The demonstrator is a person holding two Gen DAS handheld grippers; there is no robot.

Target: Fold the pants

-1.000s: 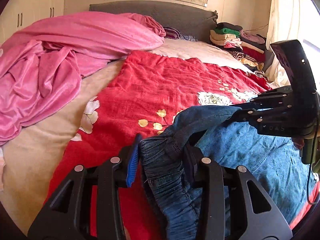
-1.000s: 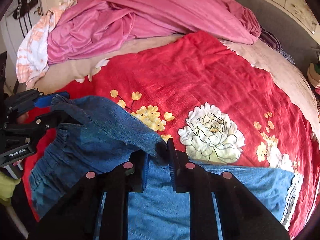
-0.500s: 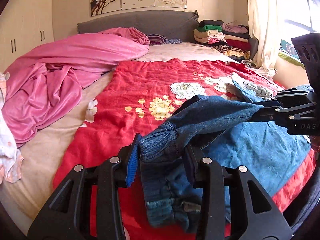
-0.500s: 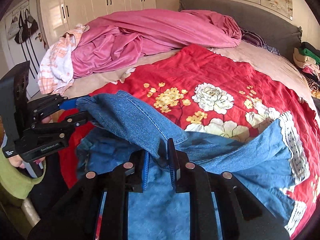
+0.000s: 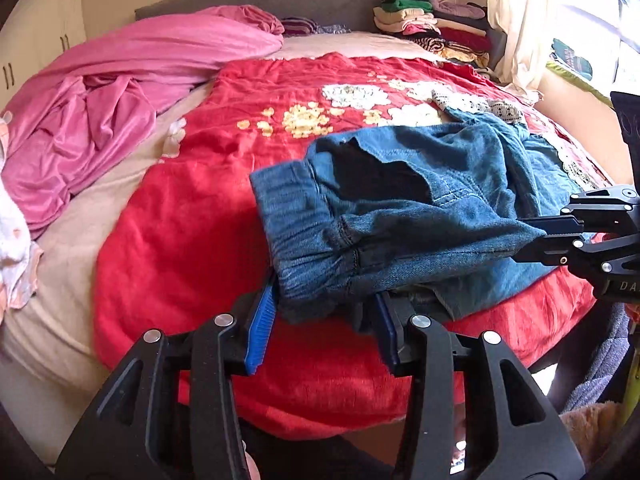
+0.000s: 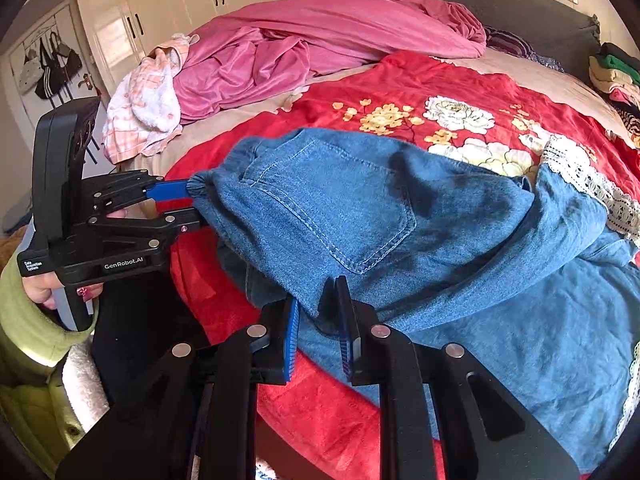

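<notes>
Blue denim pants (image 5: pixel 420 208) (image 6: pixel 340 208) lie partly on the red blanket, their lace-trimmed hems (image 6: pixel 572 164) toward the headboard. The waist end hangs lifted between both grippers. My left gripper (image 5: pixel 324 320) has the gathered waistband between its blue pads. Its jaws are opening, and the band still hangs from them. In the right wrist view the left gripper (image 6: pixel 180 200) pinches the waistband corner. My right gripper (image 6: pixel 318 304) is shut on the denim edge below the back pocket. It enters the left wrist view from the right (image 5: pixel 532 240).
A red floral blanket (image 5: pixel 192 208) covers the bed, with a pink quilt (image 6: pixel 320 36) bunched at the far left. Folded clothes (image 5: pixel 432 20) are stacked by the headboard, near a curtain (image 5: pixel 516 20). A hand in a green sleeve (image 6: pixel 36 300) holds the left gripper. Wardrobe doors (image 6: pixel 180 4) stand behind.
Both grippers have pulled back toward the bed's near edge with the waist end held up, so more of the bed shows. The left jaws stand slightly wider.
</notes>
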